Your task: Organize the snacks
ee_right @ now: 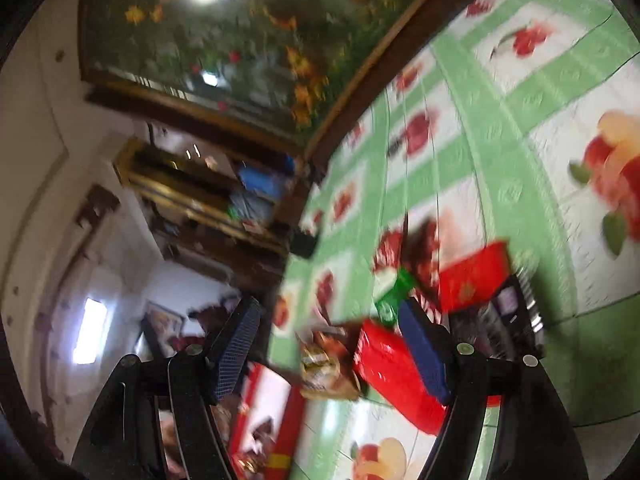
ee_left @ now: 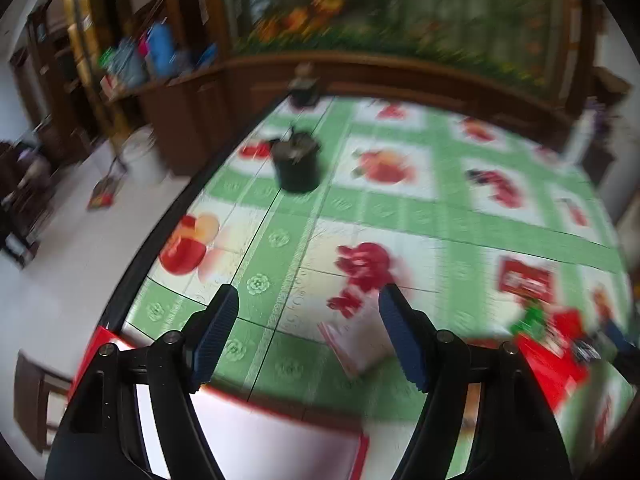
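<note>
Your left tool [ee_left: 308,300] was released, jaws apart with nothing between the pads, pointing down over the tabletop [ee_left: 400,208]. Nearest to it sat a white tray [ee_left: 256,432] with a red rim, at the tabletop's near edge, right under the tool. Just past the right finger lay a white-and-red packet [ee_left: 356,344], flat on the green fruit-print cloth. Off to the right edge was the snack pile [ee_left: 552,344]: red packs and a green one, too blurred to separate. Farther out a black pot [ee_left: 298,164] stood alone, well apart from the snacks, with a smaller dark item [ee_left: 304,88] at the far edge.

Your right tool [ee_right: 328,324] was also released, empty, and rolled well over, so the tabletop ran tilted in its view. Near its right finger lay a red pack [ee_right: 384,368], a brown-gold pack [ee_right: 324,364] beside it, then a green pack [ee_right: 394,292], a red box [ee_right: 474,276] and a dark packet [ee_right: 508,316], all clustered and touching. Both views were motion-blurred.
</note>
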Demonstrator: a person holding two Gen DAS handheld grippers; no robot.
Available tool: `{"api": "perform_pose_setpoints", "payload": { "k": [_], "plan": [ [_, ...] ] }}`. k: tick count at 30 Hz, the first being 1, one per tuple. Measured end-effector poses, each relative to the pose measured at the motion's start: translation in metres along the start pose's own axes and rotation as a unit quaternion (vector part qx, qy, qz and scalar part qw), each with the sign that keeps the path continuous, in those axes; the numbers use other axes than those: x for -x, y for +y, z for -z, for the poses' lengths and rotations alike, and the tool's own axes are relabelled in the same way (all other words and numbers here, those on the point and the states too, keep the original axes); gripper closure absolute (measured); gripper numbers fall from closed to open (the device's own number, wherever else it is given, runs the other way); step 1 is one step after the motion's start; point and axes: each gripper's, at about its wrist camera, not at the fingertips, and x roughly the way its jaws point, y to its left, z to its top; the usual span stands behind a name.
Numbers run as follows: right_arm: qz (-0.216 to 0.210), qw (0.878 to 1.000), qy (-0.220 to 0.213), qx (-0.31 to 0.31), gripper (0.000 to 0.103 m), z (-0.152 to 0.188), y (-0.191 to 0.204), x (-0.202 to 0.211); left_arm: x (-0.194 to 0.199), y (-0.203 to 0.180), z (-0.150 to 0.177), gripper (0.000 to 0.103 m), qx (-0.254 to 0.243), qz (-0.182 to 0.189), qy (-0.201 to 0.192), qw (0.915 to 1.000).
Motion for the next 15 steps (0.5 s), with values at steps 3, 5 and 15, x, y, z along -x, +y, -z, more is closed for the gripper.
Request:
{"api": "perform_pose_setpoints", "payload": {
  "k": [3,5,15],
  "plan": [
    [0.053,0.998,-0.031,0.004,0.028,-0.009,-0.004,0.013,-0.039,-0.007,0.000,0.031,0.020,-0.019,0.046,0.9985],
    [0.076,0.996,-0.032,-0.012,0.028,-0.014,-0.012,0.016,-0.054,-0.014,0.003,0.031,0.022,-0.018,0.062,0.9977],
    [0.094,0.995,-0.028,-0.025,0.028,-0.015,-0.020,0.005,-0.076,-0.045,0.007,0.031,0.033,0.042,0.096,0.9939]
  ]
}}
